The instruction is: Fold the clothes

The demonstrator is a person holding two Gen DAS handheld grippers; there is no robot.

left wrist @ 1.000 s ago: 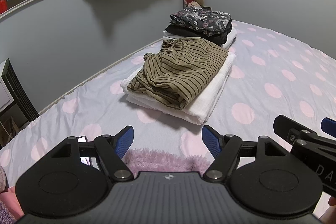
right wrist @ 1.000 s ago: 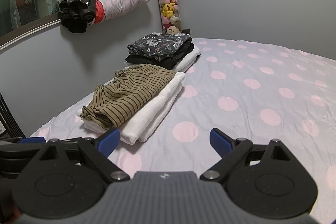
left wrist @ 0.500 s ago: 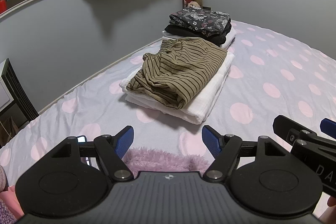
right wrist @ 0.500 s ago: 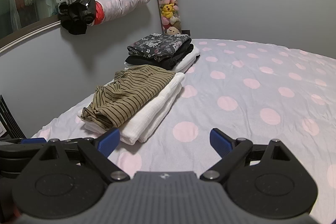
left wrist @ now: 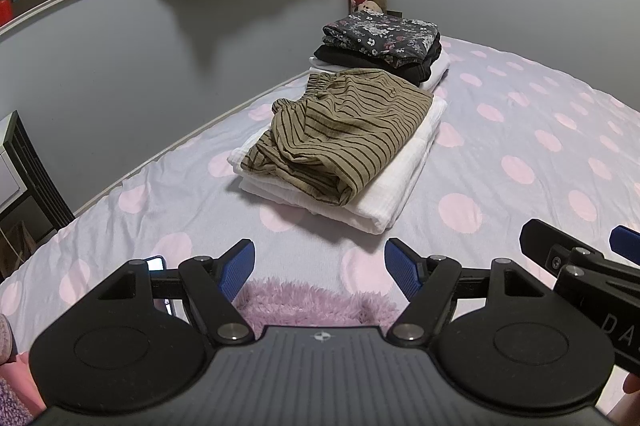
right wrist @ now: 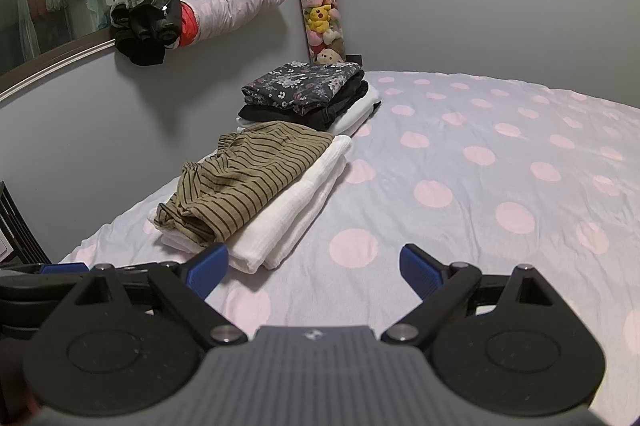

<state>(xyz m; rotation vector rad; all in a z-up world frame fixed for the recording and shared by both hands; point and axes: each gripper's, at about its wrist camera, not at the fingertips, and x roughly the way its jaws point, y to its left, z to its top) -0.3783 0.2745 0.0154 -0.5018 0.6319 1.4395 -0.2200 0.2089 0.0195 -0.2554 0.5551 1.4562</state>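
Note:
A folded olive striped garment [left wrist: 340,138] [right wrist: 244,178] lies on a folded white cloth [left wrist: 400,182] [right wrist: 296,206] on the bed. Behind it stands a second stack topped by a dark floral garment [left wrist: 380,34] [right wrist: 300,84]. A fuzzy purple garment [left wrist: 312,302] lies just under my left gripper [left wrist: 320,266], which is open and empty above it. My right gripper [right wrist: 314,264] is open and empty over the sheet, right of the striped stack. It also shows at the right edge of the left wrist view [left wrist: 580,258].
The bed has a grey sheet with pink dots [right wrist: 480,186]. A pillow and dark clothes [right wrist: 160,18] sit on the window ledge. A tube of plush toys [right wrist: 320,14] stands in the corner. A dark chair [left wrist: 28,166] stands left of the bed. A phone [left wrist: 158,266] lies near the left fingers.
Both grippers have lifted or drawn back very slightly; the stacks sit a touch lower in view. Nothing was grasped or released.

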